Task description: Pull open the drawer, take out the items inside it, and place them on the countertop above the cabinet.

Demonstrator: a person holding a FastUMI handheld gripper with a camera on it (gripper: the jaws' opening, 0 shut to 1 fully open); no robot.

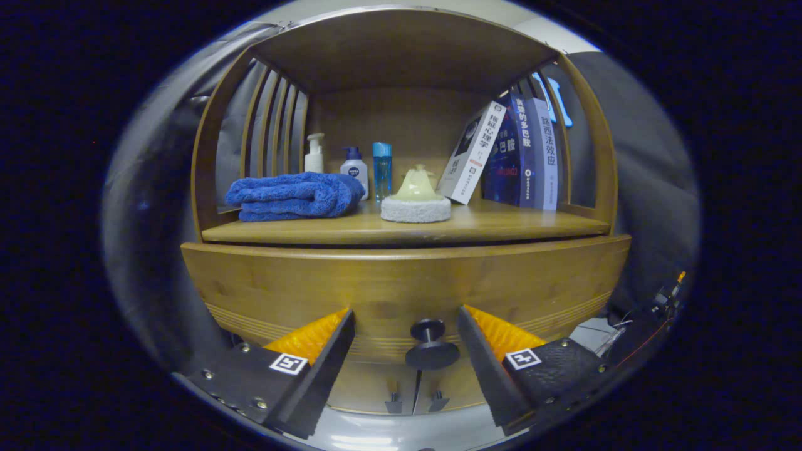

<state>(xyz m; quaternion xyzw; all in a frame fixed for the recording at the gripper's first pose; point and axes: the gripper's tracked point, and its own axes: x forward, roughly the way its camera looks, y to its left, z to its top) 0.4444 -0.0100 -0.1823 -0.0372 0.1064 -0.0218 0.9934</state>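
Drawer (pixel 401 282) sits closed with its knob (pixel 431 346) between my open jaws (pixel 406 341), while towel (pixel 291 195) and bottles (pixel 354 169) lie on the bench (pixel 501 227) above.

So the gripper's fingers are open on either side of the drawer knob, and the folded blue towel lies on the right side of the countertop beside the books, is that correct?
Not quite. In the gripper view the gripper is open around the drawer knob, but the blue towel lies on the left side of the countertop, across from the books.
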